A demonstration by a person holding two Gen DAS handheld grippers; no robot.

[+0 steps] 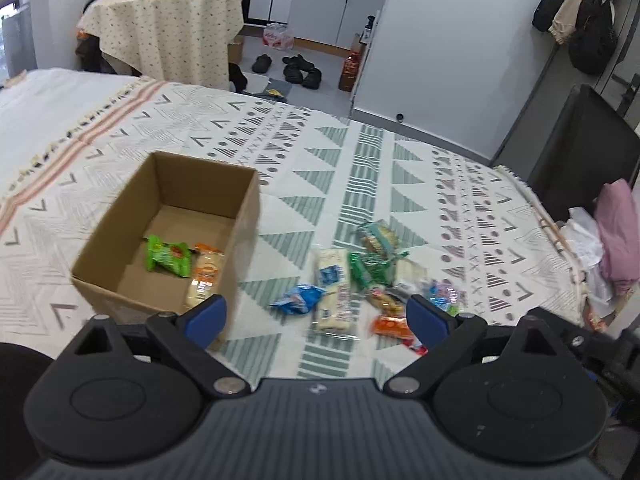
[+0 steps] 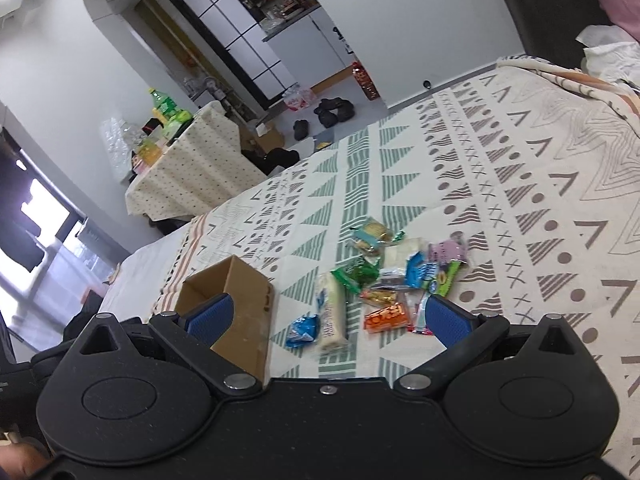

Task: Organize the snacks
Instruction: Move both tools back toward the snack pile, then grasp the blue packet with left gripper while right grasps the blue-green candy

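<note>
Hovering over the bed (image 1: pixel 360 168), left tool (image 1: pixel 316 316) has its blue pads wide apart, nothing between them; right tool (image 2: pixel 328 320) likewise spread and empty, above the near edge of the spread. Both sit back from the goods, probably lining up the next pick. Nearest loose item is a blue packet (image 1: pixel 298 298), just beside a long pale clear-wrapped bar (image 1: pixel 332 288); right of that an orange packet (image 1: pixel 390 326), then a jumbled heap of small wrappers (image 2: pixel 400 268), overlapping, green, pink and light blue, crinkly film, likely slippery to pinch. A cracker pack (image 1: pixel 378 236) lies at the far side of the heap. Left of the heap stands an open cardboard box (image 1: pixel 120 216), flaps gone or folded down, top open so drops go straight in; inside, a green packet (image 1: pixel 168 258) and an orange-topped pale pack (image 1: pixel 204 276) touch on its floor. Task looks early: two in, most out. Far: a cloth-covered table (image 1: pixel 168 28), shoes (image 1: pixel 296 68) on floor.
</note>
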